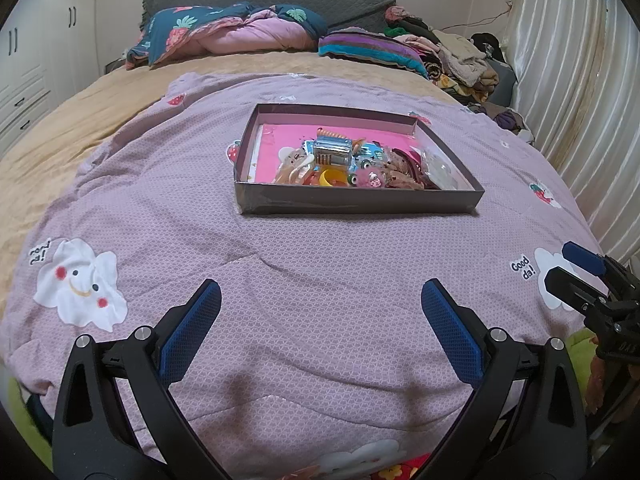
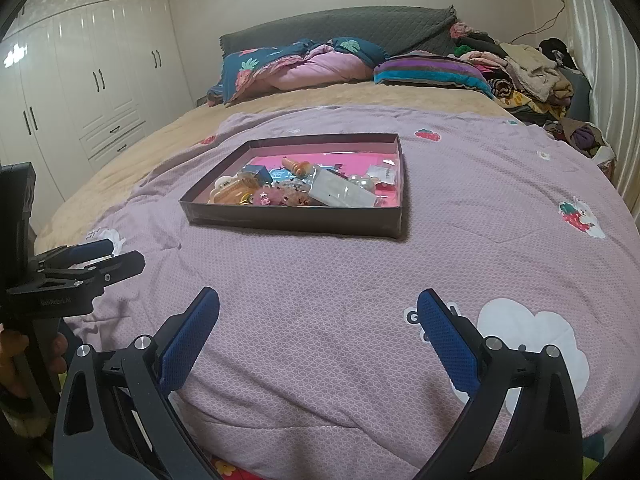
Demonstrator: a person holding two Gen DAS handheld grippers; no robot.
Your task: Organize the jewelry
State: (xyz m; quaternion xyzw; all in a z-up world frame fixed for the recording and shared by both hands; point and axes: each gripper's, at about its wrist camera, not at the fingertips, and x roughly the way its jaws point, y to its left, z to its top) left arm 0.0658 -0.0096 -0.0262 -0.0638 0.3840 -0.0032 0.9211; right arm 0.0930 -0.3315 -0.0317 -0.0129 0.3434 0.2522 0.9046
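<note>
A shallow dark box (image 1: 356,202) (image 2: 296,220) with a pink lining lies on the purple quilt, mid-bed. Inside it is a heap of jewelry and hair pieces (image 1: 352,164) (image 2: 292,190): a yellow ring (image 1: 332,178), a clear plastic case (image 2: 344,192), pearl beads (image 2: 362,182), pink and brown trinkets. My left gripper (image 1: 320,292) hovers open over the quilt, well short of the box, with nothing between its blue pads. My right gripper (image 2: 318,298) is open too, equally far back and to the right. Each gripper shows at the edge of the other's view.
Purple quilt (image 1: 280,264) with cloud and strawberry prints covers a tan bedspread (image 1: 80,112). Pillows and a folded duvet (image 2: 304,64) lie at the headboard, a clothes pile (image 2: 528,72) at the far right. White wardrobes (image 2: 80,92) stand left, a curtain (image 1: 568,92) right. A hand (image 2: 16,356) holds the left gripper.
</note>
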